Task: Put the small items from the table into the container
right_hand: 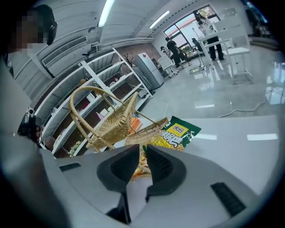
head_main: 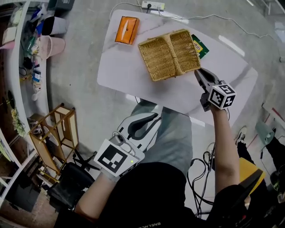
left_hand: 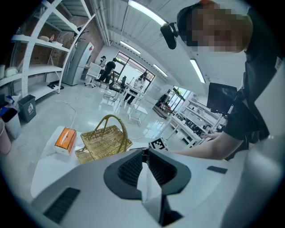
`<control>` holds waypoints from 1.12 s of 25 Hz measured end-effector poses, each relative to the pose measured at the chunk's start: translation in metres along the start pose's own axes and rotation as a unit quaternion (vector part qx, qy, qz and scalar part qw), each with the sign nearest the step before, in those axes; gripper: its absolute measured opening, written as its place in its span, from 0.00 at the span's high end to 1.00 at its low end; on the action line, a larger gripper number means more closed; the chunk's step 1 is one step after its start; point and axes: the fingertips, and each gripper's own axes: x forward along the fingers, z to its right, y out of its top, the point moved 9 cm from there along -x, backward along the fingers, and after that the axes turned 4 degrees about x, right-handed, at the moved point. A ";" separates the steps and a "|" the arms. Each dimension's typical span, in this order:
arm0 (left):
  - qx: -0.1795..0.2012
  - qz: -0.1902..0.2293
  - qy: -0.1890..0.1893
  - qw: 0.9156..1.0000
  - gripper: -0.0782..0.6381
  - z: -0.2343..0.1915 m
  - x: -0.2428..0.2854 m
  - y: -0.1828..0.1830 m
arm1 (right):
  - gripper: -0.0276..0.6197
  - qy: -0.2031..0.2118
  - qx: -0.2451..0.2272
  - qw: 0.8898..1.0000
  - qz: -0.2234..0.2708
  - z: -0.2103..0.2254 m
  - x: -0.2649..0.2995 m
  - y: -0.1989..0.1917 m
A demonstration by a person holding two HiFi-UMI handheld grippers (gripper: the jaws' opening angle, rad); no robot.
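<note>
A wicker basket point(head_main: 169, 54) with a hoop handle stands on the white table point(head_main: 129, 71). A green and yellow snack packet point(head_main: 199, 46) lies against its right side, partly under the rim, and shows past the jaws in the right gripper view point(right_hand: 178, 133). An orange box point(head_main: 127, 30) lies at the table's far left. My right gripper point(head_main: 199, 74) hangs just above the table at the basket's near right corner; its jaws stand a narrow gap apart with nothing gripped point(right_hand: 143, 149). My left gripper point(head_main: 156, 117) is held low over the person's lap, off the table, jaws together and empty point(left_hand: 143, 153).
A power strip point(head_main: 152, 5) and its cable lie on the floor beyond the table. A pink bin point(head_main: 51, 46), cluttered shelving and a wooden rack point(head_main: 53, 133) line the left side. More cables trail on the floor at the right.
</note>
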 end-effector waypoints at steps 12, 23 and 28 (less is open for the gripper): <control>0.081 0.016 -0.074 0.994 0.83 0.013 0.015 0.055 | 0.90 -0.045 -0.029 0.992 0.111 -0.068 -0.090 0.040; 0.165 0.013 -0.156 0.974 0.83 0.050 0.028 0.112 | 0.90 -0.079 -0.060 0.964 0.245 -0.172 -0.191 0.086; 0.186 0.026 -0.207 0.960 0.83 0.078 0.028 0.125 | 0.90 -0.099 -0.080 0.950 0.286 -0.217 -0.233 0.097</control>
